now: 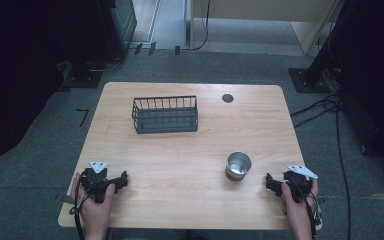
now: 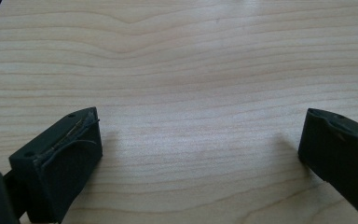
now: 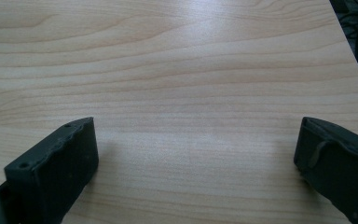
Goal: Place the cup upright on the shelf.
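Note:
My left gripper (image 1: pixel 104 177) rests low over the near left part of the wooden table (image 1: pixel 190 145), held in a person's hand. In the left gripper view its jaws stand wide apart, open (image 2: pixel 200 122), with bare wood between them. At the near right, my right gripper (image 1: pixel 288 180) is held the same way, just right of a shiny metal cup (image 1: pixel 238 165) that stands upright. Its jaws are also spread open (image 3: pixel 196 126) over bare wood. A dark wire basket (image 1: pixel 165 114) stands at the back centre-left of the table, far from both grippers.
A small dark round grommet (image 1: pixel 227 98) sits in the tabletop near the far edge, right of the basket. Cables (image 1: pixel 330 107) lie on the grey carpet to the table's right. Bare wood stretches between the two grippers.

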Motion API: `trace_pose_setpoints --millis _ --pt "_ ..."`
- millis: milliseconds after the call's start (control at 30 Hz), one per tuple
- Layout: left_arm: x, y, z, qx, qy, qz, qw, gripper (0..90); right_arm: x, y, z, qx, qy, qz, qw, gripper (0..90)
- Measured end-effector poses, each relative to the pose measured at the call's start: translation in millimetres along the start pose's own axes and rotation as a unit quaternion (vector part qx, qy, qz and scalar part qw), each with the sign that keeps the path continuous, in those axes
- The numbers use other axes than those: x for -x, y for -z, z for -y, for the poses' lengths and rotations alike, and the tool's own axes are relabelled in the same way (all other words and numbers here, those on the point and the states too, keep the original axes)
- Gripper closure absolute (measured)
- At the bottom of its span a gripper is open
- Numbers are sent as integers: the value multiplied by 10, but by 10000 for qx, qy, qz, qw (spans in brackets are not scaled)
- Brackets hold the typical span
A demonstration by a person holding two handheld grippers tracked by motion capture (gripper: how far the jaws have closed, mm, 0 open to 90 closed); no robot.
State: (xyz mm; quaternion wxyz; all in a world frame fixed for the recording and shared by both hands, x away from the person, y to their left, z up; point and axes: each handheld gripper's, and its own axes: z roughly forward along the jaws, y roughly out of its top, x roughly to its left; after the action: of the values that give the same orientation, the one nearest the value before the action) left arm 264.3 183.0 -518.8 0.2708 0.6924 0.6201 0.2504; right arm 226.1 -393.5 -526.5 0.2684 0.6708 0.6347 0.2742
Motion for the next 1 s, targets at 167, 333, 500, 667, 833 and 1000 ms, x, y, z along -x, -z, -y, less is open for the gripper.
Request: trace_pose_setpoints --millis 167,333,500,667,833,1000 --pt "0 0 -1 -1 0 0 10000 0 0 0 0 0 1 1 10000 0" --pt "1 0 0 -3 -15 13 10000 0 38 18 -6 -90 119 -116 9998 0" --pt "11 -5 -6 -4 28 -25 10000 0 88 62 -27 -23 38 -121 9999 0" --pt "12 -5 -6 -4 31 -29 10000 0 96 185 -90 112 -62 -167 9998 0" --pt "12 -5 -6 -7 33 -28 10000 0 75 308 -154 232 -112 -279 9993 0" --pt "12 -5 -6 -6 31 -28 10000 0 18 418 -233 355 -90 -380 9986 0"
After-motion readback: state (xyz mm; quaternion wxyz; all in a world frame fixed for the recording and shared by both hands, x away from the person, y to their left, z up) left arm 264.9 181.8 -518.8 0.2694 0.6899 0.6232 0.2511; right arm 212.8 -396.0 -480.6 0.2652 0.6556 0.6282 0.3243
